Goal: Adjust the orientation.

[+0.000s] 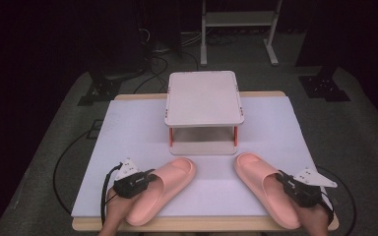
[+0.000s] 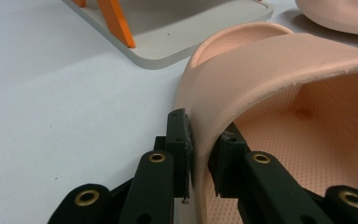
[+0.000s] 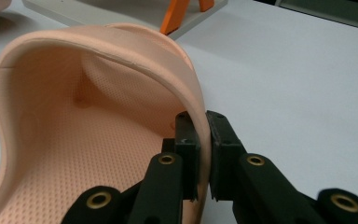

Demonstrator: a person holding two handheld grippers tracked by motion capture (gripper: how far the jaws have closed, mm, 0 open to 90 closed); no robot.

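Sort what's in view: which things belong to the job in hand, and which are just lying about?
In the job: left slipper, right slipper, left gripper, right gripper, each clamped on a strap; probably the two-tier rack.
Lying about: floor cables, metal stand.

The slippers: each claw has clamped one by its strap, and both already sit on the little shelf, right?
Not quite. Each claw does clamp a slipper's strap (left claw, right claw), but both slippers lie on the table before the shelf, as the high view shows.
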